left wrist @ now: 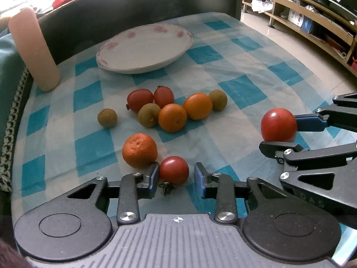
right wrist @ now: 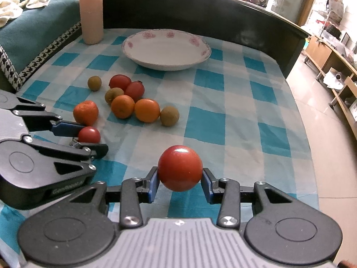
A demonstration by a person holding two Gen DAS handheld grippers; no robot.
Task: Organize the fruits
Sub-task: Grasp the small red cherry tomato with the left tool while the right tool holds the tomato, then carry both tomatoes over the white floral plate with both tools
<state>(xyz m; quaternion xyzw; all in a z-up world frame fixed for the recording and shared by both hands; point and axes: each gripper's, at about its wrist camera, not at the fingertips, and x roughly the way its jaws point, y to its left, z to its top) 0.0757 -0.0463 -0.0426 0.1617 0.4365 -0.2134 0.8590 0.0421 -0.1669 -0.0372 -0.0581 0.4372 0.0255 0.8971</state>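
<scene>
the left gripper (left wrist: 176, 178) has its jaws apart around a small red tomato (left wrist: 174, 170) on the table (left wrist: 223, 111); one jaw touches it. the right gripper (right wrist: 180, 182) squeezes a big red tomato (right wrist: 180, 168) between its jaws.

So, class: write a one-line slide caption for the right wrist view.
Right gripper holds a red tomato above the checked cloth, empty floral plate beyond.

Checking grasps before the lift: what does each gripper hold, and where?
The right gripper clamps a red tomato across its sides. The left gripper brackets a smaller tomato; one pad touches, the other stands clear, so it is not yet held.
</scene>
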